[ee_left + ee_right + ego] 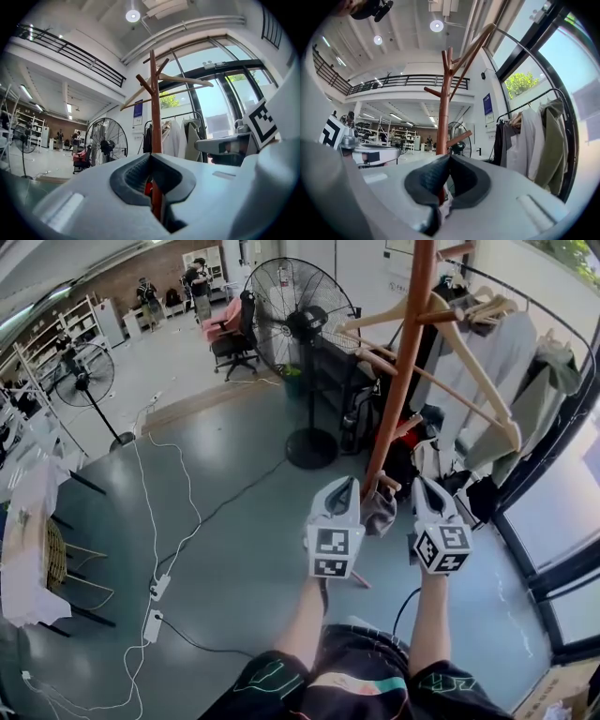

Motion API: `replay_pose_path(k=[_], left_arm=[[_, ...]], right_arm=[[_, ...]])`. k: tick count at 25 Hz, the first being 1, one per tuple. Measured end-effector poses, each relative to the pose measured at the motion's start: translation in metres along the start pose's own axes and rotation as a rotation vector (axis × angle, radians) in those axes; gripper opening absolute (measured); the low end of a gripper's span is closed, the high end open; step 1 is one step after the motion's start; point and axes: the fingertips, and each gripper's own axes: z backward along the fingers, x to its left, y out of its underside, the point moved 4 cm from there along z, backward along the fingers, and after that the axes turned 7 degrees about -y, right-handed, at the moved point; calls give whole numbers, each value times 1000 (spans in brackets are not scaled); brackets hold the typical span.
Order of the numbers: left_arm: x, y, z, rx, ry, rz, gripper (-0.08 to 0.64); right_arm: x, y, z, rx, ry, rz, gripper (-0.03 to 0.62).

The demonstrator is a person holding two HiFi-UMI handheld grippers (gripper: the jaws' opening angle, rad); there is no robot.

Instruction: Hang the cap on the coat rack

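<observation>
The brown wooden coat rack (405,352) rises just ahead of both grippers, which are held level side by side. Low on its pole, the grey cap (380,512) hangs between the two grippers under a short peg (388,483). My left gripper (347,486) is shut; in the left gripper view (151,157) only the rack's pole (154,112) shows through the slit. My right gripper (422,486) is shut too, and in the right gripper view (449,157) pale cloth (439,208) is pinched low between its jaws. The pole (443,112) stands straight ahead.
A tall standing fan (305,315) is behind the rack on the left. A clothes rail with hanging garments (525,390) runs along the window on the right. White cables and power strips (159,587) trail over the floor at left, beside a table (28,549).
</observation>
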Motion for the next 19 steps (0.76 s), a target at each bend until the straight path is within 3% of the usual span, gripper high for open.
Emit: replay_pose_path(k=[7, 19], left_arm=[[-4, 0, 0, 7, -21, -26, 9], [-8, 10, 7, 20, -25, 33, 9]], right_arm=[[-2, -2, 0, -10, -15, -2, 5], [-6, 7, 9, 4, -24, 7, 4]])
